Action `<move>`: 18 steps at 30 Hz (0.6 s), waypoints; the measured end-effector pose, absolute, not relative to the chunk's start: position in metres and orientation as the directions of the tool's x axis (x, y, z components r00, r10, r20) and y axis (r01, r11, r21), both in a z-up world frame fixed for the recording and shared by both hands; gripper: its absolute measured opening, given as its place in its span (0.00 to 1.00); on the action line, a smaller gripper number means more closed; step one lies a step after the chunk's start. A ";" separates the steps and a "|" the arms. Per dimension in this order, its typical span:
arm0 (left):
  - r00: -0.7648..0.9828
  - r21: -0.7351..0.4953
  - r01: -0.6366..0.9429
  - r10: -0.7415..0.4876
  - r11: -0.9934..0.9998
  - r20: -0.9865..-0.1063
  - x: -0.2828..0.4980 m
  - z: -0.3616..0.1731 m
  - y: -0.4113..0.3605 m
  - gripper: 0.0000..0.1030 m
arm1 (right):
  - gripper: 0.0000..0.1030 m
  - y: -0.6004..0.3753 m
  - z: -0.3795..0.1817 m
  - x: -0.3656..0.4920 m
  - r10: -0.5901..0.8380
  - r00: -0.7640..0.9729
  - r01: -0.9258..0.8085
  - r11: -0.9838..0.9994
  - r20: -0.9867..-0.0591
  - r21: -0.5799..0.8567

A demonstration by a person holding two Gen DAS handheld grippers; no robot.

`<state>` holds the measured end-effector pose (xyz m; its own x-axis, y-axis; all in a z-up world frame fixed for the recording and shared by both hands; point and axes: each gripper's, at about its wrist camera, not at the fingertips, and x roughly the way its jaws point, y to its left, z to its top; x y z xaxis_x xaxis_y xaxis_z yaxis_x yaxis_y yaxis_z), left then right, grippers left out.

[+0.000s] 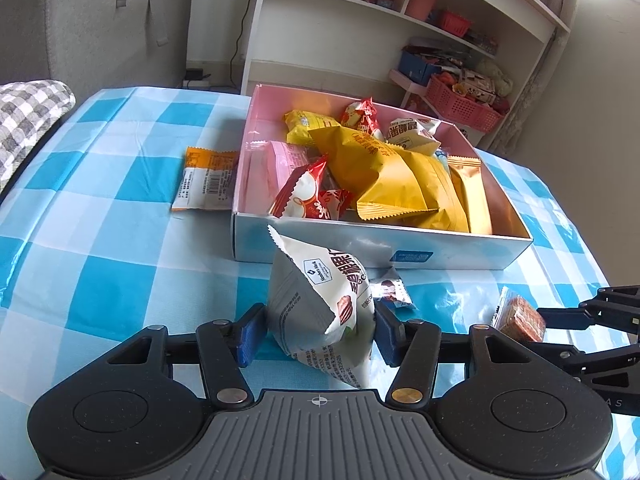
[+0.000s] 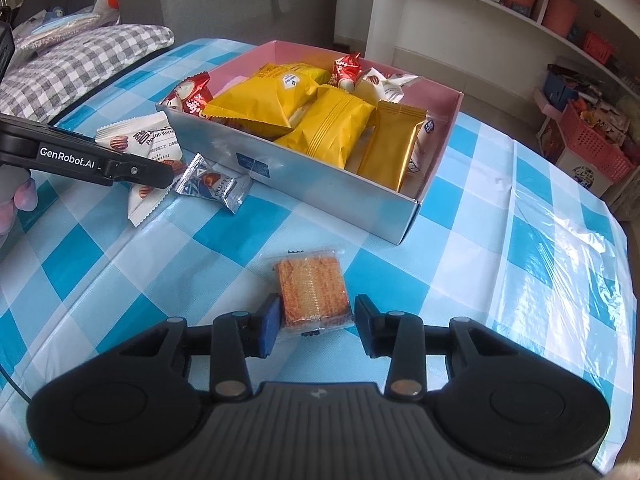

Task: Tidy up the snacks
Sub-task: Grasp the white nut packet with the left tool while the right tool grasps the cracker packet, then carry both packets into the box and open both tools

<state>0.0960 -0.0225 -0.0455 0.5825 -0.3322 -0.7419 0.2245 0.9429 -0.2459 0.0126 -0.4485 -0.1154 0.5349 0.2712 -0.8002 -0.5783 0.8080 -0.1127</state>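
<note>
Snacks first: white pecan packet is a puffy pillow bag, light, soft and crinkly with slick film, contents probably crushable, so take it across the belly where the pads already sit, not by the serrated end seals. Left gripper is clamped on that packet, both blue pads pressed into its sides and the bag standing tilted between them, top seal pointing up toward the box just ahead. Wafer pack is flat, stiff and brittle under clear slippery wrap, light; grip its 2 long edges, gently, since squeezing could crack it. Right gripper has it between the pads: left pad touching the pack's edge, right pad looks a hair off the wrap, so contact is partial and I cannot tell if the grip is firm. Pack lies flat on the bench, straight ahead of the right gripper, with the box further ahead. Small chocolate packet lies loose ahead-left, near the box wall. Orange-ended packet lies ahead-left of the left gripper, outside the box.
</note>
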 end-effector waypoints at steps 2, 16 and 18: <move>0.580 -0.243 0.237 -0.337 0.941 -0.742 0.094 -0.043 -0.021 0.52 | 0.35 -0.448 -0.113 0.012 0.279 0.539 -0.578 0.809 -0.795 -0.108; 0.618 -0.250 0.299 -0.387 0.921 -0.684 0.075 -0.007 -0.011 0.52 | 0.35 -0.453 -0.083 0.019 0.324 0.617 -0.503 0.863 -0.717 -0.042; 0.632 -0.261 0.298 -0.395 0.918 -0.667 0.077 0.001 -0.011 0.52 | 0.35 -0.452 -0.081 0.023 0.318 0.629 -0.485 0.874 -0.710 -0.038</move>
